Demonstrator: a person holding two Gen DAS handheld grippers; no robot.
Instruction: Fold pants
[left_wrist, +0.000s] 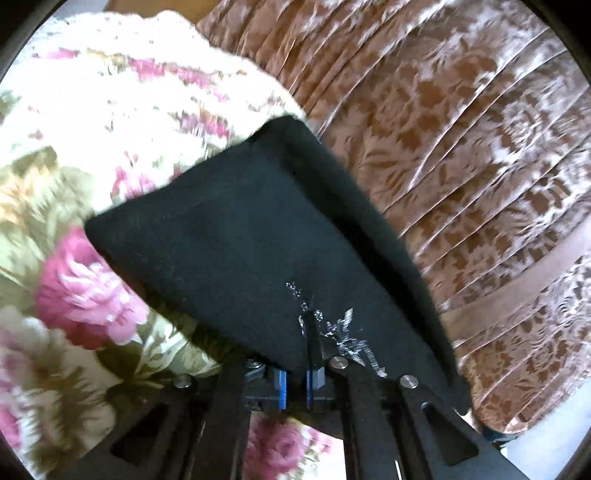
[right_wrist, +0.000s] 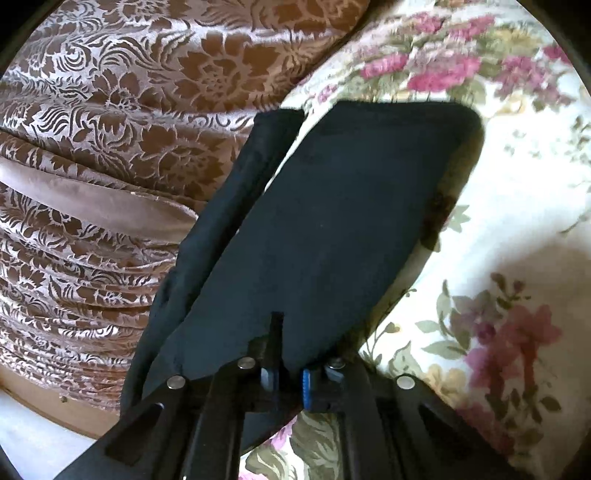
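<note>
Black pants (left_wrist: 236, 229) lie folded on a bed with a floral cover. My left gripper (left_wrist: 308, 325) is shut on the near edge of the pants, beside a small silver print (left_wrist: 343, 332) on the cloth. In the right wrist view the same black pants (right_wrist: 343, 221) stretch away from me as a flat folded panel, with a second layer (right_wrist: 221, 221) hanging along the left side. My right gripper (right_wrist: 277, 325) is shut on the near edge of that panel. The fingertips of both grippers are buried in the fabric.
The cream bedcover with pink flowers (left_wrist: 92, 147) (right_wrist: 498, 221) lies under the pants. A brown and silver damask pleated bed skirt (left_wrist: 461, 166) (right_wrist: 110, 129) drops off the bed's edge right beside the pants, with pale floor (right_wrist: 29, 443) below.
</note>
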